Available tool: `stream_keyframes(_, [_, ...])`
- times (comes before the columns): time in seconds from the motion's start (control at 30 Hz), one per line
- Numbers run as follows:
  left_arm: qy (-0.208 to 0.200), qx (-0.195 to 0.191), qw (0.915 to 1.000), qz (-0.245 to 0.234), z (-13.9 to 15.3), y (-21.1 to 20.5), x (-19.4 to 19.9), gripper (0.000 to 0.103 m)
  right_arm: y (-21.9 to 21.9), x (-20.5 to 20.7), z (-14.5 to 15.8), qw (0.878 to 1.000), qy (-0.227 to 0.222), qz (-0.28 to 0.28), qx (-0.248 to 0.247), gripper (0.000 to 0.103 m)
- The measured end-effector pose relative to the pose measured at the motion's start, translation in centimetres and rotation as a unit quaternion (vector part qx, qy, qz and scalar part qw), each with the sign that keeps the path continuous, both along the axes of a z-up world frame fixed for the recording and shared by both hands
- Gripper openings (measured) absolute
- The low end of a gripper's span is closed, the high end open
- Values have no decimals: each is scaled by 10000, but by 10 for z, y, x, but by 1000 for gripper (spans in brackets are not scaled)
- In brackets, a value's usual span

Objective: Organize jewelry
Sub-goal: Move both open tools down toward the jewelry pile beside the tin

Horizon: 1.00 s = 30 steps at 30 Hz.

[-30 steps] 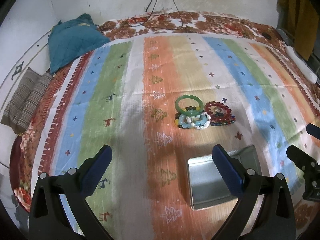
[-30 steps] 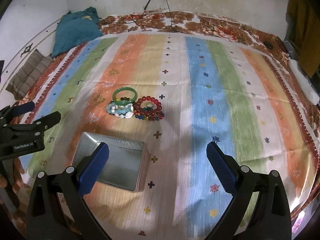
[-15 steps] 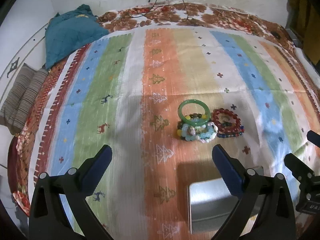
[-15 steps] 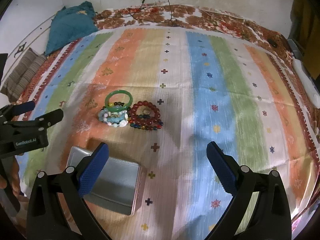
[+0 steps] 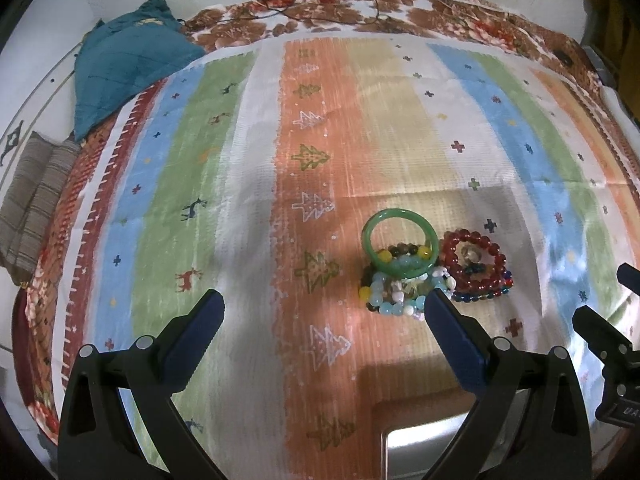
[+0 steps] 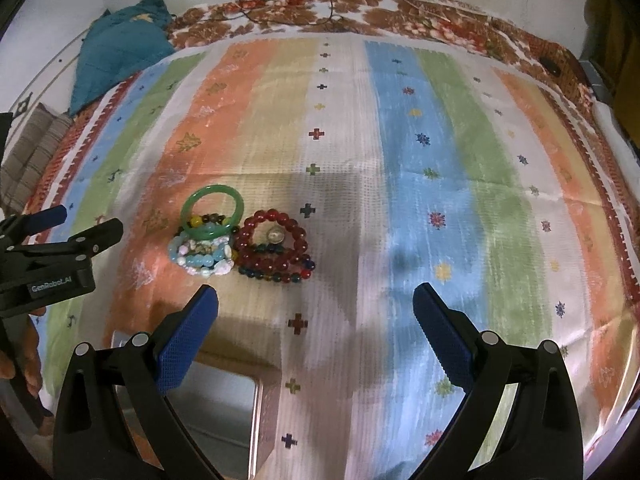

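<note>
From my left gripper [image 5: 324, 304], jaws spread wide and holding nothing, I see the teal cushion [image 5: 128, 68] at the far left of the striped cloth [image 5: 248, 184], then the jewelry right of centre: a green bangle [image 5: 399, 242] leaning on a pale blue beaded bracelet [image 5: 394, 298], with a red beaded bracelet [image 5: 474, 266] touching on its right. The metal tin [image 6: 224, 412] sits near, just this side of the pile, and my right gripper [image 6: 316, 314] hangs to its right, jaws equally wide apart
</note>
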State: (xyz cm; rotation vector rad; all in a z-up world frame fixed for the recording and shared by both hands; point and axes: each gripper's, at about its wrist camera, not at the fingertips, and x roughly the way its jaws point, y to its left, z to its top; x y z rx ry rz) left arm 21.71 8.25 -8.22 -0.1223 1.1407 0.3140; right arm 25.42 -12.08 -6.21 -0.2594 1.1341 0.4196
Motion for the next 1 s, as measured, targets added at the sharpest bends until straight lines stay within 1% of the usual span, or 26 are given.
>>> stream_keyframes(0.1, [62, 67, 9999, -83, -3, 0, 7, 97, 3, 5, -3, 10000, 48, 11, 9, 99])
stream_keyframes(0.23, [120, -11, 9999, -101, -11, 4, 18, 97, 8, 12, -7, 10000, 76, 49, -8, 99])
stream_keyframes(0.43, [279, -93, 9994, -204, -29, 5, 35, 97, 16, 28, -26, 9996, 234, 45, -174, 99])
stream_keyframes(0.53, [366, -150, 9989, -246, -39, 7, 43, 97, 18, 36, -35, 9991, 329, -46, -267, 99])
stream_keyframes(0.63, [447, -179, 9985, -263, -48, 9, 50, 93, 20, 44, -42, 9987, 364, -60, -346, 99])
stream_keyframes(0.8, [402, -273, 9986, -212, -52, 15, 62, 89, 26, 56, -52, 9983, 448, -48, -382, 99])
stream_keyframes(1.0, [482, -320, 9981, -194, -61, 18, 72, 81, 36, 64, -67, 9967, 500, 25, -632, 99])
